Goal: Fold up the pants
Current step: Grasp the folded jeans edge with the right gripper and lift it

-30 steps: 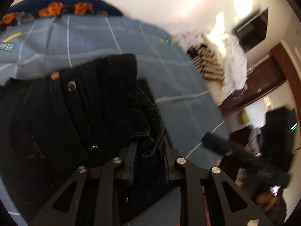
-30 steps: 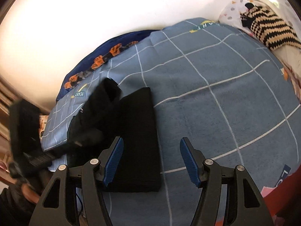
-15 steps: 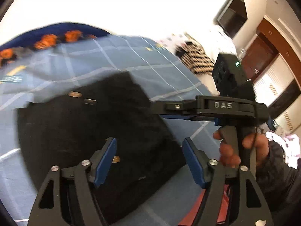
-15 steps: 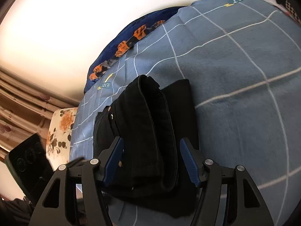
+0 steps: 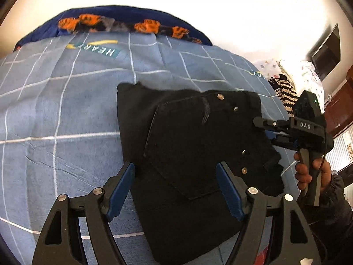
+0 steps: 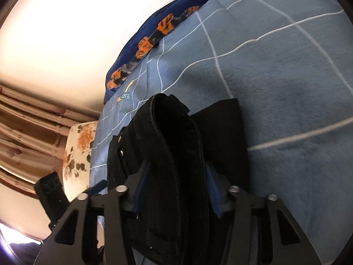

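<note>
Bed cover [image 5: 66, 114]: we saw a blue sheet with a white grid, printed "HEART" near the far edge.
Far edge: a navy blanket [image 5: 123, 19] with orange patches lay along it.
Far right corner: a black-and-white zigzag cloth [image 5: 284, 92] sat there.
Wall: a dark screen [image 5: 326, 53] hung.
Left side: we noted a floral pillow [image 6: 77, 154] before tan curtains [image 6: 26, 132].

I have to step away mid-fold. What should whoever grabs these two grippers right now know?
Left gripper: open, hovering over the pants, holding nothing.
Right gripper: shut on the thick folded edge of the pants.
Pants: black, already folded into a compact stack on the blue checked blanket.
Left to do: likely set that edge down, release, and square the stack.
</note>
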`<act>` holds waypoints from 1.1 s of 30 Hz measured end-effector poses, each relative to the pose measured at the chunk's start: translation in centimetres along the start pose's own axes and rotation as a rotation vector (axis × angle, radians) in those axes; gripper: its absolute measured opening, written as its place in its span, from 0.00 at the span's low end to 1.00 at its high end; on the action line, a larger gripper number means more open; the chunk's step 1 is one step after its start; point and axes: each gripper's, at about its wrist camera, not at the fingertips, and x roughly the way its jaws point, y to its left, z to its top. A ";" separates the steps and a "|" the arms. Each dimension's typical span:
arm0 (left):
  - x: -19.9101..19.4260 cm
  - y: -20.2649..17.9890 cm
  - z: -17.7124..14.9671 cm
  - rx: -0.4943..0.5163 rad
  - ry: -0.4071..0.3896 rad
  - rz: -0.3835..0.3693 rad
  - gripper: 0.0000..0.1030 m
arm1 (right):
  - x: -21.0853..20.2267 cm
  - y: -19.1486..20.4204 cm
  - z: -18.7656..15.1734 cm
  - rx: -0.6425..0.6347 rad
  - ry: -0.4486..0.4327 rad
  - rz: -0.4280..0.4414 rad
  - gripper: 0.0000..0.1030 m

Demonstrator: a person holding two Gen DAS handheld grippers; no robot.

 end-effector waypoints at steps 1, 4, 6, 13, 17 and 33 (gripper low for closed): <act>0.2 -0.2 -0.2 0.014 0.001 0.010 0.70 | 0.1 0.0 0.1 0.003 -0.001 0.006 0.42; 0.8 -1.1 -0.4 0.068 0.005 0.057 0.70 | 0.2 0.2 -0.1 -0.004 0.009 0.006 0.31; 1.2 -1.5 -0.5 0.095 0.015 0.091 0.70 | 0.3 0.6 -0.5 -0.021 0.031 0.013 0.26; 2.2 -1.8 -0.6 0.103 0.028 0.142 0.75 | 1.0 0.5 -0.9 -0.050 0.053 0.018 0.27; 2.5 -1.8 -0.4 0.096 0.035 0.157 0.79 | 1.0 0.5 -1.0 -0.041 0.049 0.013 0.27; 2.2 -1.2 -0.5 0.073 0.044 0.169 0.81 | -0.7 5.7 -2.3 -0.109 -0.023 -0.181 0.12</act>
